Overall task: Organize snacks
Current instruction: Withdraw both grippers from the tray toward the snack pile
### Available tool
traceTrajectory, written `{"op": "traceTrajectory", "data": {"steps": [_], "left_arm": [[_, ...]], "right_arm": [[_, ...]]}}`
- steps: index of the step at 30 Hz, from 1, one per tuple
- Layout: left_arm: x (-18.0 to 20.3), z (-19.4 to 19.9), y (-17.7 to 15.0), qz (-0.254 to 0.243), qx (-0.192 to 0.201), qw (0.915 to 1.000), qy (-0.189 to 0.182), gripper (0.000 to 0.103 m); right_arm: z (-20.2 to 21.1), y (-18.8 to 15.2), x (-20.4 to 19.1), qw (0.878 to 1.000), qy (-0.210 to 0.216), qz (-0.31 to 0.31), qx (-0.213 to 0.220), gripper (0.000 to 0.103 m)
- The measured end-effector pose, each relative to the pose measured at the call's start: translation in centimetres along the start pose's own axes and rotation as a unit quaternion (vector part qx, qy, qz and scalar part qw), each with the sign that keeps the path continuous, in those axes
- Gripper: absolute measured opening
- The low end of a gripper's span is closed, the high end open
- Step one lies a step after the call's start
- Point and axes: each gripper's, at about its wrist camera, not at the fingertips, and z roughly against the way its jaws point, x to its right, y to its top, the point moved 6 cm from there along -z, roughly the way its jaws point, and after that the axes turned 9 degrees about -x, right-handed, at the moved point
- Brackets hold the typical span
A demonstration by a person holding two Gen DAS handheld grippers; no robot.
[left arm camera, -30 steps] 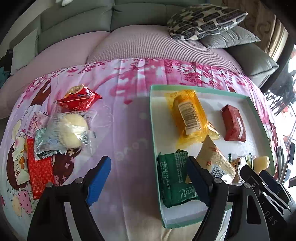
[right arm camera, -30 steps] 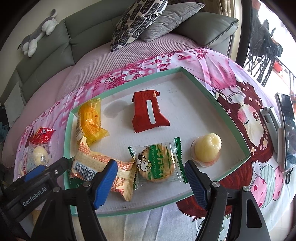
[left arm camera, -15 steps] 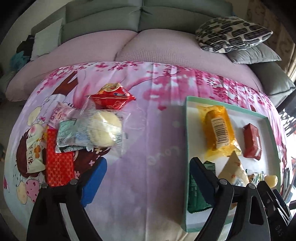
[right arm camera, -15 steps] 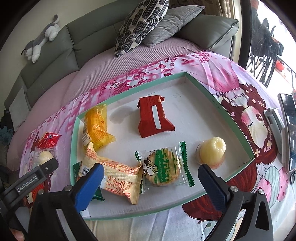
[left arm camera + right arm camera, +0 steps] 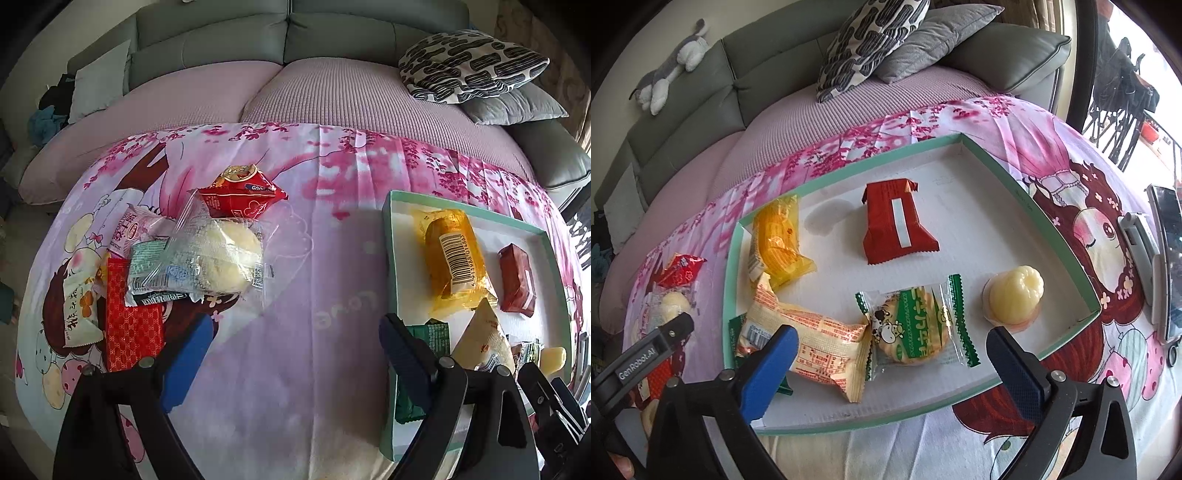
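while the pink flowered cloth (image 5: pixel 303 280) covers the whole table, a shallow white tray with a green rim (image 5: pixel 993 162) lies on its right part. inside the tray are a cream packet with orange print (image 5: pixel 816 332), a yellow wrapped cake (image 5: pixel 777 240), a dark red packet (image 5: pixel 897 221), a round biscuit in a green and clear wrapper (image 5: pixel 916 325) and a small pale jelly cup (image 5: pixel 1015 295). on the cloth to the left of the tray is a loose pile: a pale bun in a clear bag (image 5: pixel 218 254), a red patterned packet (image 5: pixel 133 321) and a red pointed packet (image 5: pixel 240 192).

the left gripper (image 5: pixel 295 354) has just been opening and is wide over bare cloth between pile and tray, holding nothing. the right gripper (image 5: pixel 894 358) has just been opening too; it is wide, with the biscuit between the fingers but not pressed.

a sofa (image 5: pixel 258 40) with a patterned cushion (image 5: pixel 469 62) stands behind.
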Motion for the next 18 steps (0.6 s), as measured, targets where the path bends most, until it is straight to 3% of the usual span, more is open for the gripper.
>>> {"op": "traceTrajectory", "data": {"steps": [7, 18], "left_arm": [[-0.6, 0.8, 0.2, -0.01, 0.007, 0.9999, -0.001, 0.092], [-4.5, 1.8, 1.2, -0.012, 0.015, 0.9997, 0.014, 0.092]], "right_arm": [[0.7, 0.1, -1.1, 1.0, 0.017, 0.011, 0.014, 0.103], [1.9, -0.7, -6.5, 0.996, 0.041, 0.07, 0.038, 0.103]]}}
